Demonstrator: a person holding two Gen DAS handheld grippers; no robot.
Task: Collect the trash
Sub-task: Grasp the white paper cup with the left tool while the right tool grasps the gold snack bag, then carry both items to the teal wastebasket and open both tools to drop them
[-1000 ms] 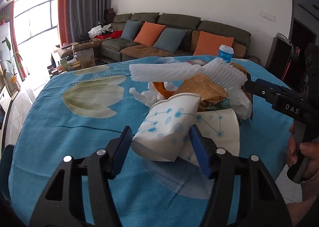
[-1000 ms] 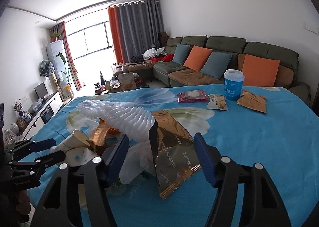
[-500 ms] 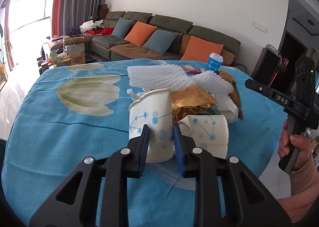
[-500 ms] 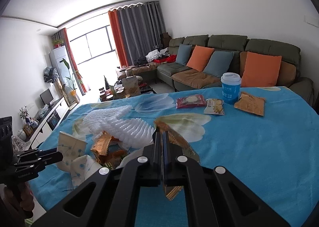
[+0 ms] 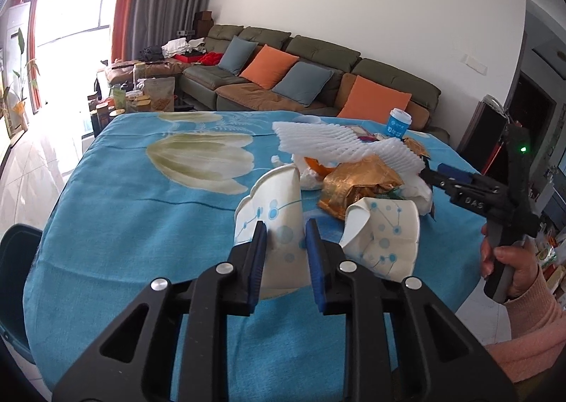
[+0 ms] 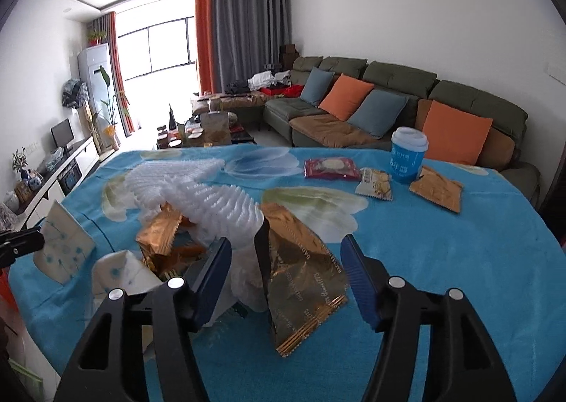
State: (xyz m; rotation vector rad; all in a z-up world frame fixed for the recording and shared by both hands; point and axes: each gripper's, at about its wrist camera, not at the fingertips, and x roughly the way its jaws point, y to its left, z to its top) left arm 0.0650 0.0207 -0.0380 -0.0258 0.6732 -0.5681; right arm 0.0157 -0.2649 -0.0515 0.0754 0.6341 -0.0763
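At the near edge of the bench (image 5: 141,211), the left tongs (image 5: 283,243) are pinching a crushed paper cup (image 5: 274,207) by its wall, likely to carry it off as trash. The right tongs (image 6: 286,260) are gaping wide around a gold wrapper (image 6: 300,271) beside the trash pile (image 5: 357,168), probably lining up a grab.

A crumpled white paper cup (image 5: 274,221) with blue dots stood upright between the left tool's fingers. Beyond it lay a 2nd cup (image 5: 383,230), gold wrappers (image 5: 357,186) and white foam netting (image 5: 339,144).
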